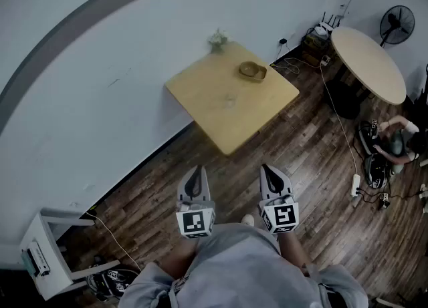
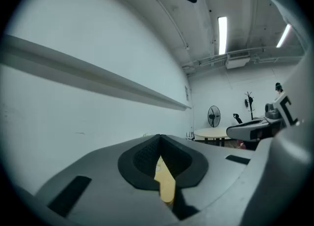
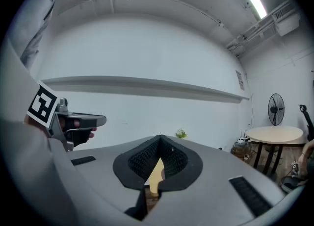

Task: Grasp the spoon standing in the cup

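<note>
A square wooden table (image 1: 227,96) stands against the white wall, well ahead of me. On it sit a brown bowl-like cup (image 1: 253,71), a small plant (image 1: 217,39) at the far corner, and a faint small object (image 1: 229,99) near the middle. I cannot make out a spoon at this distance. My left gripper (image 1: 194,172) and right gripper (image 1: 267,168) are held side by side close to my body, over the wood floor and short of the table. Both are shut with nothing in them. A sliver of the table shows past the left gripper (image 2: 159,144) and the right gripper (image 3: 159,144).
A round table (image 1: 369,63) and a standing fan (image 1: 396,23) are at the far right. A person (image 1: 394,141) sits on the floor there among cables and a power strip (image 1: 355,184). A white stool (image 1: 50,253) stands at the lower left by the wall.
</note>
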